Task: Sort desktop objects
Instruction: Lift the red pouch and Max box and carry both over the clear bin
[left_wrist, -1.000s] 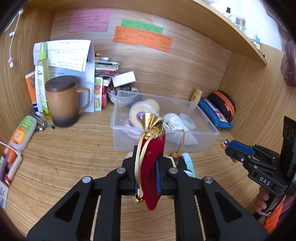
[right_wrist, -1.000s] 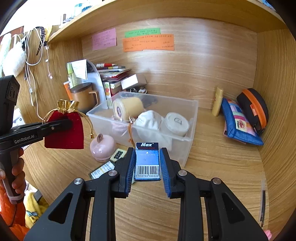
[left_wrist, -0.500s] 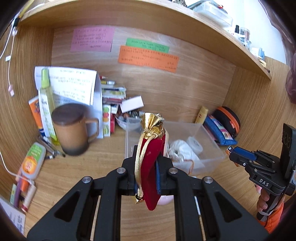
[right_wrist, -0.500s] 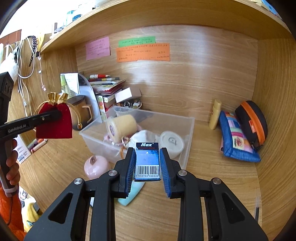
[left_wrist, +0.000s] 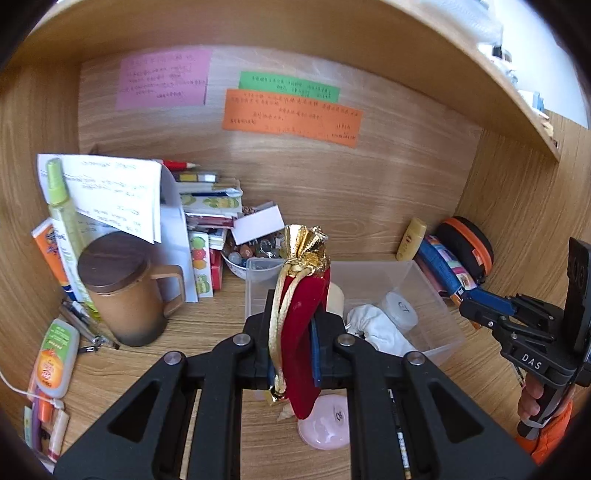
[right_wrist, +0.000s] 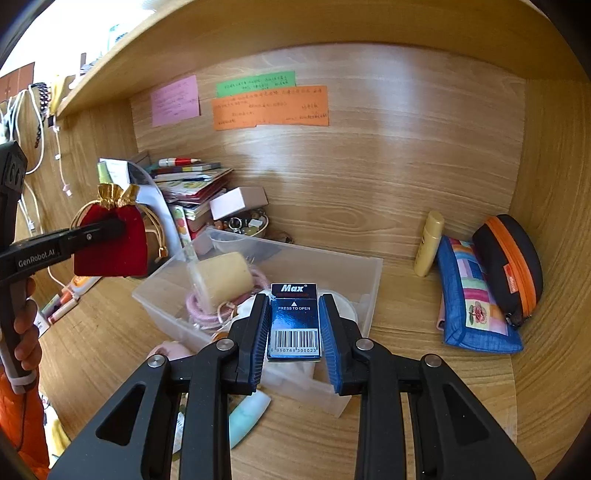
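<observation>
My left gripper (left_wrist: 295, 332) is shut on a red velvet pouch (left_wrist: 301, 332) with a gold top and gold cord, held in the air above the desk. It also shows in the right wrist view (right_wrist: 110, 243), left of and above the clear plastic bin (right_wrist: 365, 273). My right gripper (right_wrist: 295, 325) is shut on a small blue Max staple box (right_wrist: 294, 321), held above the bin's front. The bin (left_wrist: 436, 295) holds a cream tape roll (right_wrist: 225, 277), a white cloth (left_wrist: 376, 328) and a white round case (left_wrist: 399, 310).
A brown lidded mug (left_wrist: 125, 291), papers, books and a bowl of trinkets (left_wrist: 251, 254) stand at back left. A blue patchwork pouch (right_wrist: 472, 299), a black-orange case (right_wrist: 509, 266) and a yellow tube (right_wrist: 428, 243) lie at right. A pink round case (left_wrist: 325, 424) and teal tube (right_wrist: 247, 417) lie before the bin.
Both grippers have risen and pulled back from the desk, so the bin sits lower and farther in both views. The pouch and the staple box stay gripped.
</observation>
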